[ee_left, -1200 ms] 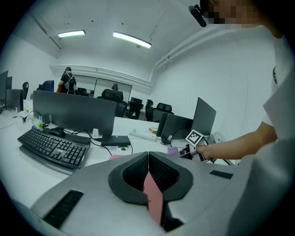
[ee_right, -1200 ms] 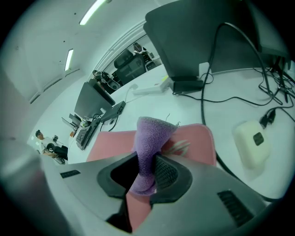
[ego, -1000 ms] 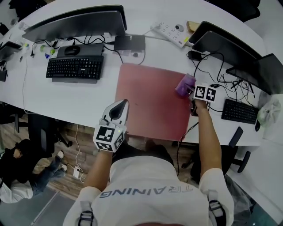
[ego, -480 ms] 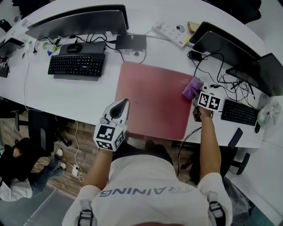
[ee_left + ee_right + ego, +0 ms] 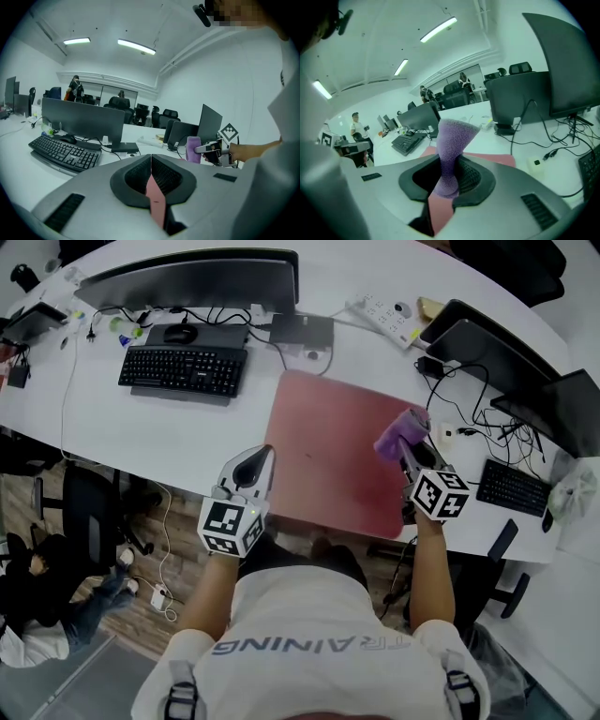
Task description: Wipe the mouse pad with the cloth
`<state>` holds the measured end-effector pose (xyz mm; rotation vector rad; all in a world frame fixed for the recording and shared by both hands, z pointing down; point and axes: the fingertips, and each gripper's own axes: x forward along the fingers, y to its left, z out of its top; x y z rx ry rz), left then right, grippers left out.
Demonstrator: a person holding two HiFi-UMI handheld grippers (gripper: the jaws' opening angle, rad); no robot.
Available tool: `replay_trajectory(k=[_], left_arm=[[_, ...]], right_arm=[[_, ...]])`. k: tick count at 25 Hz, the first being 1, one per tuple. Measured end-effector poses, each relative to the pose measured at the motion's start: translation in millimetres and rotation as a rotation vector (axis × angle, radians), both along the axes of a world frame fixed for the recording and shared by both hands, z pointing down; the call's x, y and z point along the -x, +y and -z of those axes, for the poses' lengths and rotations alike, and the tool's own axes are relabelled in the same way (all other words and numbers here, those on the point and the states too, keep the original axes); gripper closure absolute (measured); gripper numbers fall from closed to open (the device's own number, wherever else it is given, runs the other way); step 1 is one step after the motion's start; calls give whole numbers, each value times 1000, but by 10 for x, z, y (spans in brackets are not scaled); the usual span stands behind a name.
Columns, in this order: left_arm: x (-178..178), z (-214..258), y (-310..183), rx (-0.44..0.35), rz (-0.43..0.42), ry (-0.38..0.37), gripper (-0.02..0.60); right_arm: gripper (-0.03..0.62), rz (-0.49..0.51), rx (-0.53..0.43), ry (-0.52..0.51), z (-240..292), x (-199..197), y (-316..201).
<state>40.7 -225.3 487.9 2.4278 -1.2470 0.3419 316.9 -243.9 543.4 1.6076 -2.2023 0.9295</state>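
Purple fuzzy cloth (image 5: 452,150), soft, light and floppy by the look: I'm clamping its bunched middle in my right gripper (image 5: 447,180) over the red rectangular mouse pad (image 5: 333,451); my left gripper (image 5: 151,176) is hanging closed and empty.

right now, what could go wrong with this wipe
The right gripper pinches the fuzzy purple cloth by one narrow end; it may slip out.
Black cables lie just past the right edge of the red rectangular mouse pad; a wide stroke could snag them.

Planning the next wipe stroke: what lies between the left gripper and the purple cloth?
Head view: only bare mouse pad lies between left gripper and cloth, which the right gripper holds.
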Motion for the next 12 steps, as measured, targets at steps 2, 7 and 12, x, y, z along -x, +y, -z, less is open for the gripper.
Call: replay_trajectory(k=[2, 7, 12], left_arm=[[121, 10, -2, -1, 15, 1, 551], [408, 35, 7, -7, 43, 7, 551], [784, -38, 85, 12, 81, 1, 551]], right_arm=[[499, 64, 3, -42, 63, 356, -4], [499, 219, 45, -114, -42, 1308, -42], [499, 341, 110, -181, -243, 2184, -161]])
